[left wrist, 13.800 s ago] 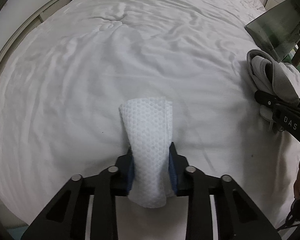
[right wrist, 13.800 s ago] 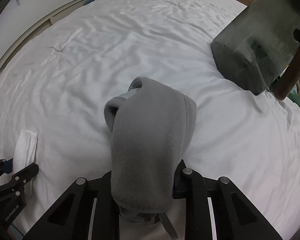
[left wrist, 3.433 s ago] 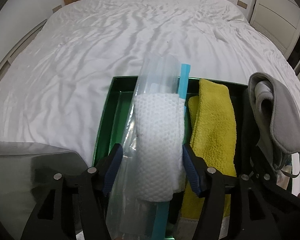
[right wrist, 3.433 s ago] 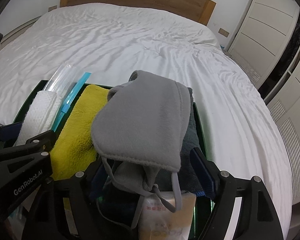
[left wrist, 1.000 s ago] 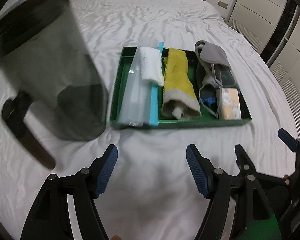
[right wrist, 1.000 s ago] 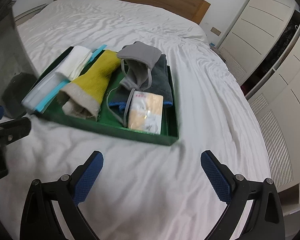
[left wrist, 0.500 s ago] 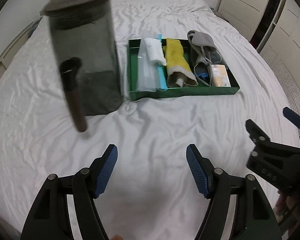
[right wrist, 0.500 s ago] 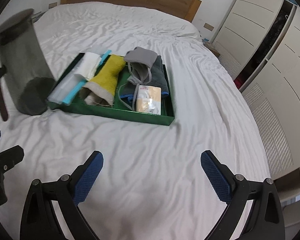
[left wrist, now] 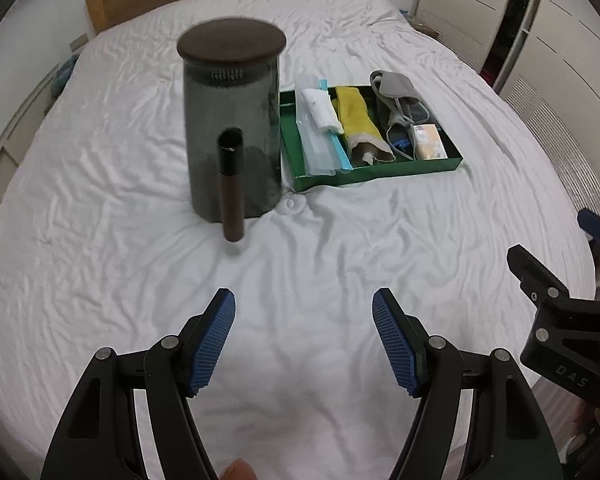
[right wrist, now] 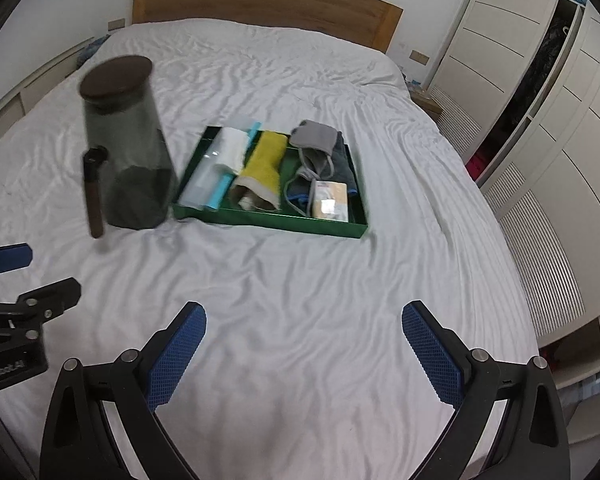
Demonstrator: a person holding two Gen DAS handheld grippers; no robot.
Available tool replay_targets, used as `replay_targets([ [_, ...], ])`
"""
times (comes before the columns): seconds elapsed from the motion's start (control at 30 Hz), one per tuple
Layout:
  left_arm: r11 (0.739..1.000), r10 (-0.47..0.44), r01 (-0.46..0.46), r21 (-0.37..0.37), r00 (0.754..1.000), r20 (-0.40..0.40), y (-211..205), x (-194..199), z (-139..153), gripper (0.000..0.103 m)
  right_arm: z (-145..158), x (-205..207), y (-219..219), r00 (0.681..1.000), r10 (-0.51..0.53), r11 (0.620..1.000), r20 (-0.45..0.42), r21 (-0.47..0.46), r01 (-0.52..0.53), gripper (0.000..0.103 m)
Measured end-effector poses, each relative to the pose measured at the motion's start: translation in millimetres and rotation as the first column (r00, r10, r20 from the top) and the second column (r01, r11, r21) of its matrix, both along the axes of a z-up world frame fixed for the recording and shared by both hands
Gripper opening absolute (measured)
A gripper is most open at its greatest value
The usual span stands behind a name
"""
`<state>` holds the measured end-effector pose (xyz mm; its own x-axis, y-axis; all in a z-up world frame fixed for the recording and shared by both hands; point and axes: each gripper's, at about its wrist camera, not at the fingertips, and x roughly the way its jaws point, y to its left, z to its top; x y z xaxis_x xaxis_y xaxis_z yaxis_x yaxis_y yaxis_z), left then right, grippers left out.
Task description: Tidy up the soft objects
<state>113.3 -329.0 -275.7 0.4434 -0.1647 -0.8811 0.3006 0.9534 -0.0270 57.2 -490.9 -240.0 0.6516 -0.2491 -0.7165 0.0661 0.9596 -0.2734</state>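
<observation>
Soft things fill green tray (right wrist: 268, 220) on rumpled white bed (right wrist: 300, 280), seemingly bedroom; both tongs apart

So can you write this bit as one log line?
left gripper: open, empty | right gripper: open, empty | white cloth, grey mask: in green tray

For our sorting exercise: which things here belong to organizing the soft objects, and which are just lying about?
Belong to the job:
green tray
white cloth
yellow towel
grey mask

Just lying about:
dark jug
small packet
</observation>
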Motion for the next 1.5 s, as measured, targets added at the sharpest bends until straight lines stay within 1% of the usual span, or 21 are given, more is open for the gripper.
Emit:
replay_targets([
  [0.1, 1.000, -0.024, 0.024, 0.020, 1.000, 0.011, 5, -7, 11, 0.065, 15, -12, 11, 1.000, 0.000, 1.000, -0.003, 0.005, 0.000, 0.100],
  [0.23, 0.999, -0.041, 0.041, 0.007, 0.999, -0.002, 13, -13, 25, 0.065, 36, -28, 28, 1.000, 0.001, 1.000, -0.006, 0.003, -0.001, 0.101],
  [0.43, 0.999, -0.053, 0.053, -0.006, 0.998, 0.020, 28, -20, 56, 0.065, 69, -49, 48, 1.000, 0.011, 1.000, -0.007, 0.003, -0.011, 0.102],
  [0.63, 0.998, -0.048, 0.049, -0.036, 0.998, 0.039, 37, -21, 85, 0.065, 102, -61, 60, 1.000, 0.013, 1.000, 0.021, 0.009, -0.013, 0.102],
  [0.8, 0.998, -0.043, 0.047, -0.052, 0.996, 0.075, 39, -19, 105, 0.065, 129, -71, 68, 0.998, 0.036, 0.999, 0.059, -0.007, -0.035, 0.102],
  [0.9, 0.997, -0.042, 0.047, -0.068, 0.996, 0.078, 37, -15, 113, 0.068, 138, -75, 69, 0.996, 0.046, 0.999, 0.079, -0.011, -0.045, 0.102],
  [1.13, 0.995, -0.056, 0.062, -0.083, 0.995, 0.079, 31, -14, 121, 0.068, 147, -76, 63, 0.994, 0.057, 0.998, 0.096, -0.003, -0.057, 0.102],
  [1.5, 0.997, -0.044, 0.049, -0.062, 0.996, 0.077, 30, -10, 120, 0.068, 151, -69, 60, 0.994, 0.059, 0.998, 0.092, 0.010, -0.060, 0.102],
])
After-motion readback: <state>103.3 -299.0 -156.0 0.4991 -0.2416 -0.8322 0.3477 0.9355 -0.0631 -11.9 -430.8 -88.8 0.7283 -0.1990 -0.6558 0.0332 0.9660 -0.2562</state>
